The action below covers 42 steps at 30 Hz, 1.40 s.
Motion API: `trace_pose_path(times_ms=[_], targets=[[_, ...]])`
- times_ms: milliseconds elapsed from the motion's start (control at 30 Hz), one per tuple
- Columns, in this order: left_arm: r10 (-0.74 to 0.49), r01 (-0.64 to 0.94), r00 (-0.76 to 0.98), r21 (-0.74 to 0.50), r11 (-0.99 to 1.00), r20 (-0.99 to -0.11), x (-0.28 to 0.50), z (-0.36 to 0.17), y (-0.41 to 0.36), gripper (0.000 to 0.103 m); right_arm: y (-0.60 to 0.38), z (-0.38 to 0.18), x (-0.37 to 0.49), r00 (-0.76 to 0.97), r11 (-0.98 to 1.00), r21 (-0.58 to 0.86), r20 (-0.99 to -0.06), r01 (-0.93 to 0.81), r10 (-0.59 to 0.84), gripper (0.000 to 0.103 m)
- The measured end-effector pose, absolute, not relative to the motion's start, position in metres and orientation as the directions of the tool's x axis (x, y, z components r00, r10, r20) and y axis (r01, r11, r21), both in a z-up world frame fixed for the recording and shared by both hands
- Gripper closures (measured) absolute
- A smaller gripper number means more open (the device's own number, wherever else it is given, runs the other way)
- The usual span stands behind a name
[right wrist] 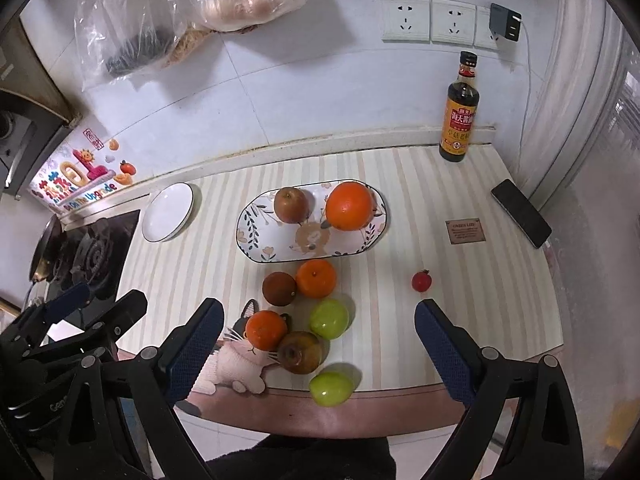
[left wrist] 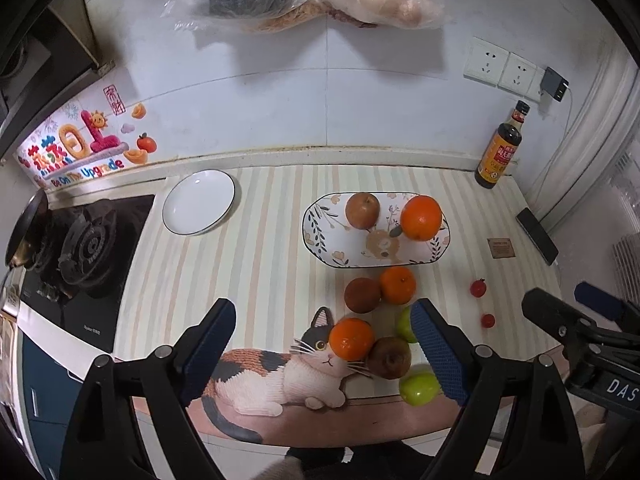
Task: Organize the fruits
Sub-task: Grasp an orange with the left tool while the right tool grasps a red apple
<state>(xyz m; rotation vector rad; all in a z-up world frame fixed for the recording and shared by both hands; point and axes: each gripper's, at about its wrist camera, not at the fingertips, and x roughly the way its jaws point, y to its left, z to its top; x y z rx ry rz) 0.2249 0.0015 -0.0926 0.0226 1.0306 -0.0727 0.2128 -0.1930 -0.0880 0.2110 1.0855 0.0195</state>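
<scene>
Patterned oval plate [right wrist: 256,236], mid-desk: carried one brown pear [right wrist: 291,205] and one large orange [right wrist: 349,206], apart from each other.

Loose fruit on the desk [right wrist: 400,184], nearer than the plate: a dark brown fruit [right wrist: 279,289] touching a small orange [right wrist: 316,284]; a second small orange [right wrist: 266,330], a brownish pear [right wrist: 300,352] and a green apple [right wrist: 329,319] bunched close together; another green apple [right wrist: 331,389] at the very near edge.

Two small red fruits to the right: one [left wrist: 478,288] farther, one [left wrist: 487,320] nearer.

White round plate [left wrist: 199,201], far left: empty.

Left gripper [left wrist: 324,344] and right gripper [right wrist: 316,348]: fingers spread wide, holding nothing, poised above the loose cluster.

Risks judged:
- The edge apple looked likeliest to roll off if nudged.
- Reaching into the bunched three could knock neighbours loose.
- The two grippers sat near each other and might collide.
- Round fruit could slip from the pads.
</scene>
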Motion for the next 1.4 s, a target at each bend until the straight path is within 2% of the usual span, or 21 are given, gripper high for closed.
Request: trace_pose_path(times_ms=[167, 333, 500, 667, 700, 767, 933, 1067, 1200, 1233, 1267, 1300, 1400], targets=[[-0.034, 0.037, 0.477, -0.019, 0.999, -0.878, 0.235, -0.119, 0.01, 0.0, -0.205, -0.134, 0.222, 0.367, 0.972, 0.208, -0.917, 0.113, 0.154, 0.003], [0.03, 0.008, 0.353, 0.035, 0.999, -0.935, 0.245, -0.172, 0.019, 0.0, -0.207, -0.218, 0.236, 0.188, 0.944, 0.296, -0.945, 0.145, 0.267, 0.003], [0.084, -0.02, 0.221, 0.082, 0.996, -0.972, 0.255, -0.225, 0.031, 0.0, -0.189, -0.289, 0.25, 0.081, 0.917, 0.36, -0.933, 0.17, 0.351, 0.003], [0.077, -0.046, 0.141, 0.071, 0.996, -0.987, 0.262, -0.253, 0.041, 0.0, -0.165, -0.341, 0.261, -0.009, 0.898, 0.399, -0.913, 0.188, 0.408, 0.016], [0.066, -0.048, 0.125, 0.06, 0.997, -0.99, 0.264, -0.257, 0.041, 0.0, -0.161, -0.348, 0.261, -0.022, 0.899, 0.396, -0.913, 0.186, 0.407, 0.019], [0.049, -0.046, 0.104, 0.045, 0.998, -0.993, 0.268, -0.264, 0.039, 0.0, -0.151, -0.36, 0.262, -0.048, 0.906, 0.391, -0.914, 0.16, 0.403, 0.034], [-0.034, -0.023, 0.062, -0.035, 0.999, -0.997, 0.285, -0.277, 0.022, 0.0, -0.153, -0.362, 0.254, -0.035, 0.922, 0.362, -0.928, 0.14, 0.37, 0.035], [-0.145, -0.014, -0.03, -0.145, 0.989, -0.989, 0.299, -0.302, -0.002, 0.0, -0.165, -0.356, 0.25, -0.037, 0.917, 0.368, -0.925, 0.155, 0.378, 0.035], [-0.175, 0.019, -0.102, -0.178, 0.984, -0.979, 0.309, -0.329, -0.022, 0.001, -0.164, -0.354, 0.252, -0.043, 0.918, 0.368, -0.925, 0.148, 0.377, 0.035], [-0.176, 0.029, -0.12, -0.18, 0.983, -0.977, 0.31, -0.338, -0.027, 0.003, -0.165, -0.355, 0.253, -0.044, 0.918, 0.369, -0.925, 0.148, 0.379, 0.035], [-0.181, 0.031, -0.124, -0.187, 0.982, -0.976, 0.311, -0.342, -0.029, 0.017, -0.164, -0.356, 0.254, -0.047, 0.918, 0.37, -0.924, 0.145, 0.38, 0.035], [-0.182, 0.034, -0.127, -0.188, 0.982, -0.975, 0.311, -0.346, -0.03, 0.037, -0.163, -0.357, 0.255, -0.049, 0.918, 0.37, -0.924, 0.141, 0.38, 0.035], [-0.202, 0.028, -0.12, -0.207, 0.978, -0.972, 0.308, -0.349, -0.029, 0.04, -0.16, -0.359, 0.258, -0.06, 0.919, 0.371, -0.923, 0.13, 0.381, 0.035]])
